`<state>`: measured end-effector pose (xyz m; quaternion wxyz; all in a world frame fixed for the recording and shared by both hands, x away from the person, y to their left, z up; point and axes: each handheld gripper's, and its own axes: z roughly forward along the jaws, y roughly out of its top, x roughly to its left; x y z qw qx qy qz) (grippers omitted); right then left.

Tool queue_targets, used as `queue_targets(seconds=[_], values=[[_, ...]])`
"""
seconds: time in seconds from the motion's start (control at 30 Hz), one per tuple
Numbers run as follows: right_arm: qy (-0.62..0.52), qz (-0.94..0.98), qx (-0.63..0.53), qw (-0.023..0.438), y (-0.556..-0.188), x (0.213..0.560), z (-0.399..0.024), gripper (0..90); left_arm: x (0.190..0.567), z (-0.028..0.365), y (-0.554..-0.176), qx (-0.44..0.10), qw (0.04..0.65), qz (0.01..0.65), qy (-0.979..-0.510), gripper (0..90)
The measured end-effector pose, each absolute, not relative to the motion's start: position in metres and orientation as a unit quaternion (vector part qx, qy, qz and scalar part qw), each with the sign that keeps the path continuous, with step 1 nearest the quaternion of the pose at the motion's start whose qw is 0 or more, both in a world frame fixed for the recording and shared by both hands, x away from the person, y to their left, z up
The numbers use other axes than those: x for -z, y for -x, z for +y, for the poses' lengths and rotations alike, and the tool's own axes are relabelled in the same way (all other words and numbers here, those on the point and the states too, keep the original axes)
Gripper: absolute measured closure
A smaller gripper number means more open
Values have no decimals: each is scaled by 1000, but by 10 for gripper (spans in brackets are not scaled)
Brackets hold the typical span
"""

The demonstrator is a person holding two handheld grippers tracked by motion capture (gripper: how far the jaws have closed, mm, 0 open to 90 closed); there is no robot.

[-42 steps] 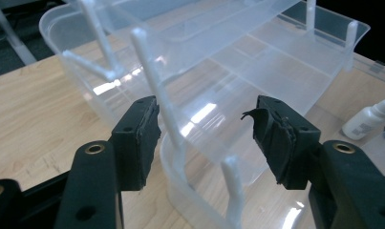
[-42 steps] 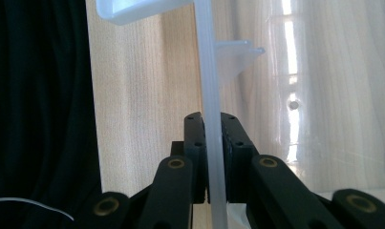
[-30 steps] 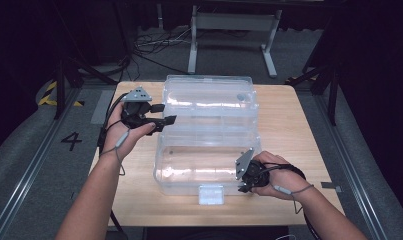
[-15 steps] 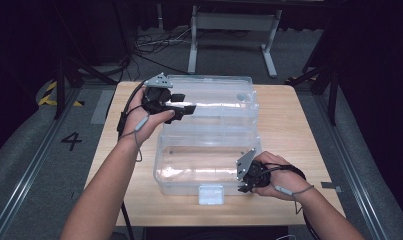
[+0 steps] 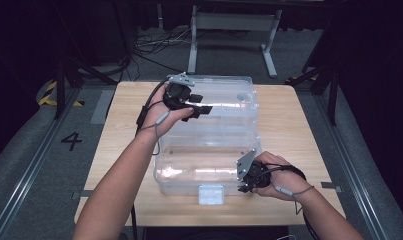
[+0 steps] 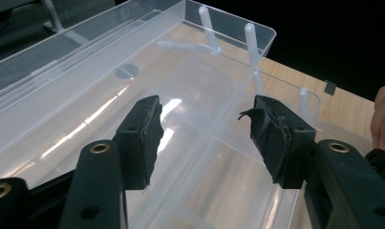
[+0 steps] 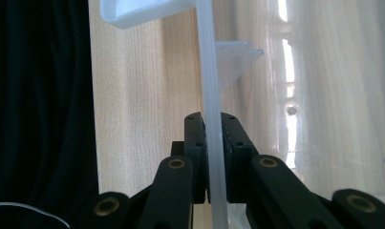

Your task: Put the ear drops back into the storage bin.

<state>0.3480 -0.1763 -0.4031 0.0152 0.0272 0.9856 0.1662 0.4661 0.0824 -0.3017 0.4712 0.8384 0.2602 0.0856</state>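
A clear plastic case lies opened flat on the wooden table (image 5: 299, 125), its far half (image 5: 229, 100) hinged to its near half (image 5: 199, 160). My left gripper (image 5: 201, 111) hovers over the far half's left part; its jaws have just been closing a little, still open with nothing between them (image 6: 204, 129). Clear ribbed plastic (image 6: 85, 95) lies under them. My right gripper (image 5: 243, 176) is at the near half's front right corner. It is shut on the thin upright wall (image 7: 207, 57), which runs between the pads (image 7: 213, 129).
A white latch (image 5: 211, 194) sits at the case's front edge, near the table's front. A metal stand (image 5: 229, 30) and cables lie on the floor behind. Floor rails run along both sides, with a "4" mark (image 5: 71, 141) at left. The other hand (image 6: 383, 117) shows at the left gripper view's edge.
My left hand has moved right, from beside the case's left edge to above its far half. The right hand and gripper have stayed put on the wall.
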Motion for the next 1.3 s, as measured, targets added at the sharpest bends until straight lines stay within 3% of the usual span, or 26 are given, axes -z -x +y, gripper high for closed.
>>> queue_targets(seconds=[0.27, 0.63, 0.9, 1.3], values=[[-22, 985, -171, 18, -348, 404, -177, 837, 312, 71, -472, -65, 470, 237, -848, 513], [-21, 984, -174, 18, -348, 403, -178, 837, 318, 61, -472, -80, 412, 228, -878, 556], [-20, 984, -175, 17, -348, 403, -178, 837, 318, 63, -476, -73, 417, 249, -871, 693], [-26, 984, -177, 16, -348, 403, -178, 837, 316, 60, -479, -61, 403, 235, -882, 745]])
